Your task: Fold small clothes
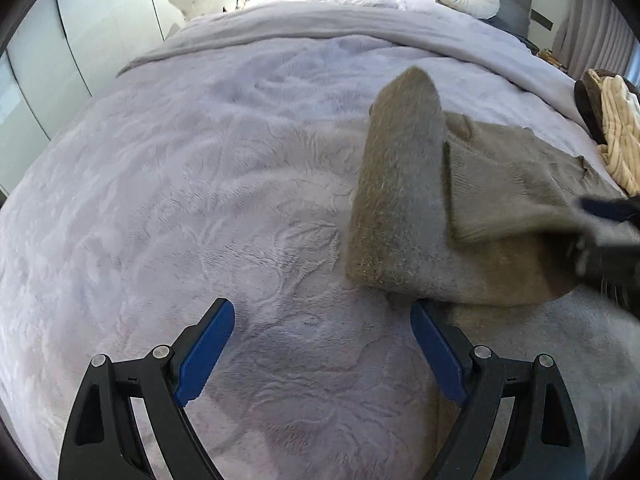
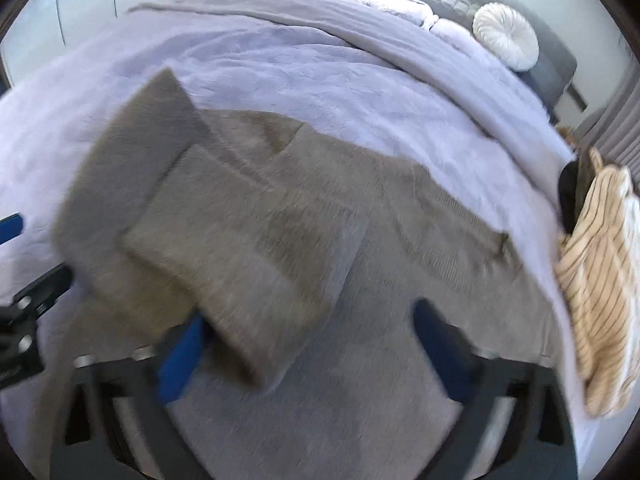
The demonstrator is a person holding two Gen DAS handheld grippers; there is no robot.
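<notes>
A grey-brown knit sweater [image 2: 400, 240] lies on the bed, its sleeves folded over the body. In the left wrist view the sweater [image 1: 404, 200] lies to the right. My left gripper [image 1: 322, 316] is open and empty above the bedspread, its right finger [image 1: 436, 348] at the sweater's near edge. My right gripper [image 2: 312, 344] is open above the sweater, blurred by motion, with a folded sleeve [image 2: 240, 264] lying over its left finger [image 2: 180, 360]. The right gripper also shows at the right edge of the left wrist view [image 1: 608, 240].
The pale lilac plush bedspread [image 1: 200, 200] covers the bed. A cream striped garment [image 2: 600, 280] lies in a pile at the bed's right edge. A round white cushion [image 2: 506, 36] and pillows sit at the headboard. White wardrobe doors [image 1: 40, 80] stand on the left.
</notes>
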